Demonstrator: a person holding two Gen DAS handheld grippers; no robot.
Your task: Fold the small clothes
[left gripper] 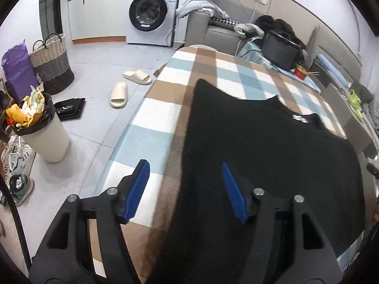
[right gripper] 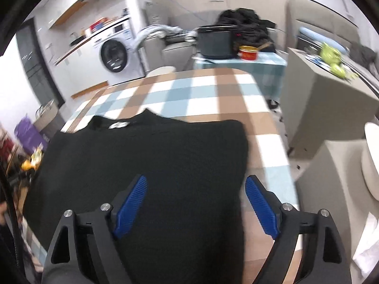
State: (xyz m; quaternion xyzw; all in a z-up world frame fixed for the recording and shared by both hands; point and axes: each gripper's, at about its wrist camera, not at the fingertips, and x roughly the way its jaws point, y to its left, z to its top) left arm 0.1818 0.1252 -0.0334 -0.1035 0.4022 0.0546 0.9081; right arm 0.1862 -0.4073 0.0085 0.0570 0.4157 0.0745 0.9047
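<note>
Black knit garment [left gripper: 272, 156] looks partly folded, lying flat on the checked-cloth desk [left gripper: 156, 108]. Both hand-held grippers, left [left gripper: 186, 190] and right [right gripper: 195, 207], spread wide, pinching nothing. More folds probably left.

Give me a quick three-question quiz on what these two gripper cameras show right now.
1. True or false: the left gripper is clamped on the black garment.
2. What covers the table? A) checked cloth B) bare wood C) newspaper
3. Fill in: two cream ___ lie on the floor.

Key:
1. False; both it and the right gripper stand open above the garment.
2. A, the checked cloth.
3. slippers.
</note>
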